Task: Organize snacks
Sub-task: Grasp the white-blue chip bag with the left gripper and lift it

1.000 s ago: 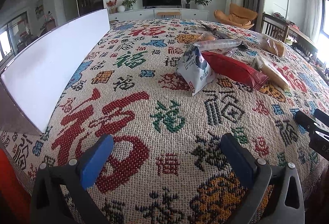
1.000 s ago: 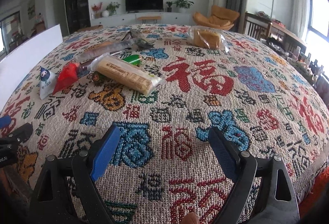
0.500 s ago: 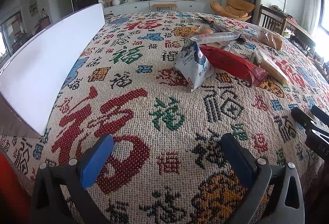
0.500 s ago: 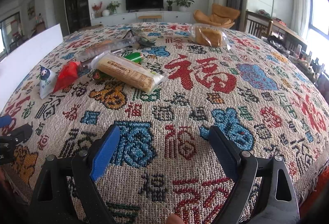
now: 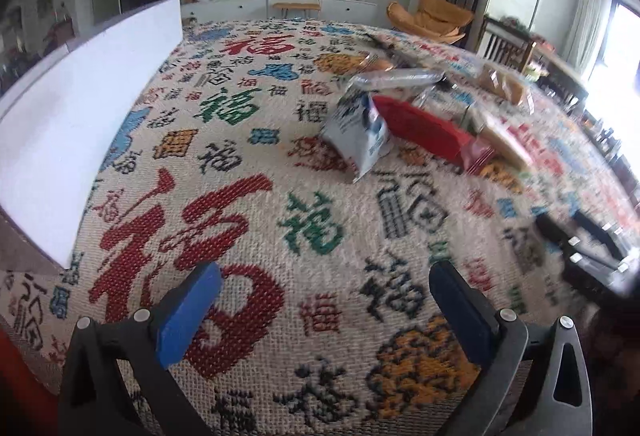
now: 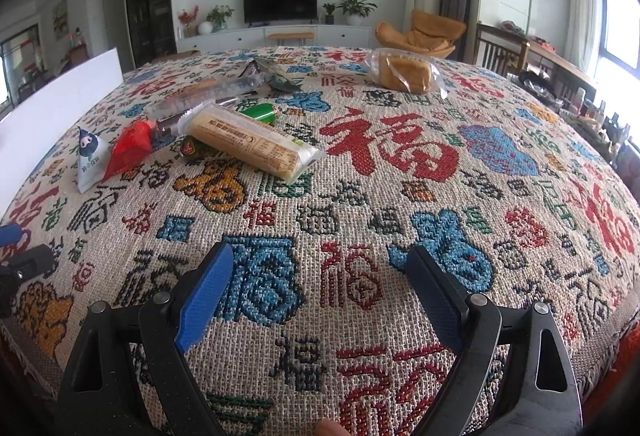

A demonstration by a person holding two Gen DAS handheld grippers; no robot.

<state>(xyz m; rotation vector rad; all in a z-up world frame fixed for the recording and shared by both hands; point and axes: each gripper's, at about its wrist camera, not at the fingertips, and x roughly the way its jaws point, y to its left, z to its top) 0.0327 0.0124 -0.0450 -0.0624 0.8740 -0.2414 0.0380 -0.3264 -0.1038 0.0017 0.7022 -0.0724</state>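
I held a gripper in each hand above a table covered by a woven cloth (image 6: 360, 196) patterned with red, blue and green Chinese characters; my left gripper (image 5: 324, 300) had its two blue-padded fingers spread apart with nothing between them, and my right gripper (image 6: 320, 288) was likewise spread and empty; both hovered near the table's front edge, well short of the food.

The snacks lay in a loose heap toward the middle-left of the table: a small white and blue pouch (image 5: 356, 132) nearest my left gripper, a red packet (image 5: 424, 134) touching it, a long pale biscuit pack (image 6: 248, 144) lying across a green wrapper (image 6: 260, 113), and a clear tube-shaped pack (image 5: 396, 79) behind them; a bag of golden cake (image 6: 404, 71) sat apart, farther back on the right; a long white board (image 5: 80, 104) stood along the table's left edge.

I judged that sorting had not begun, since nothing was gripped and the heap looked untouched; this seemed the approach step; the next move would call for reaching forward to one item, probably the white pouch for my left side, and closing gently, because these soft wrappers would crush or slip easily.
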